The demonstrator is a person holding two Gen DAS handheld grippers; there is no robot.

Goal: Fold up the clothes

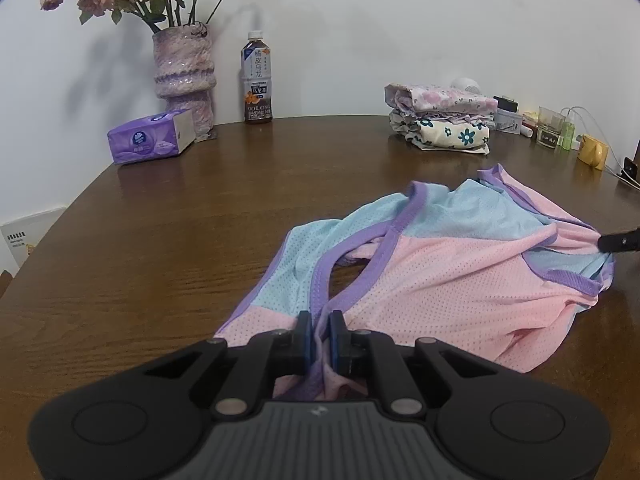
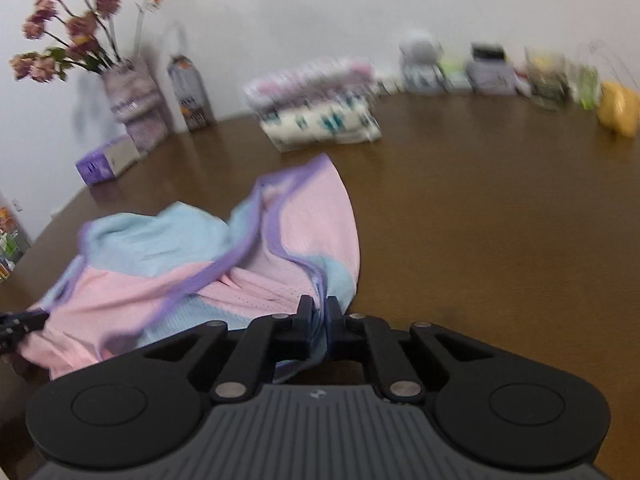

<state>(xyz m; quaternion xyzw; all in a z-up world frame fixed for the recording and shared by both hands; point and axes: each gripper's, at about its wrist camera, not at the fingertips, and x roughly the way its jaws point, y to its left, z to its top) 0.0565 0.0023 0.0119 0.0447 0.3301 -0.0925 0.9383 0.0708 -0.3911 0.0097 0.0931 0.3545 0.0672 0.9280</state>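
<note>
A pink and light-blue mesh top (image 1: 452, 280) with purple trim lies rumpled on the brown wooden table (image 1: 168, 248). My left gripper (image 1: 320, 322) is shut on a purple-trimmed edge of the top at its near left side, cloth bunched between the pads. In the right wrist view the same top (image 2: 200, 276) spreads to the left, and my right gripper (image 2: 319, 307) is shut on its near right edge. The right gripper's tip (image 1: 618, 242) shows at the far right of the left wrist view, touching the cloth. The left gripper's tip (image 2: 20, 322) appears at the left edge.
A folded stack of floral clothes (image 1: 440, 120) sits at the back of the table. A vase of dried roses (image 1: 184, 76), a tea bottle (image 1: 257, 80) and a purple tissue pack (image 1: 150, 138) stand back left. Small jars and a yellow object (image 1: 592, 152) line the back right.
</note>
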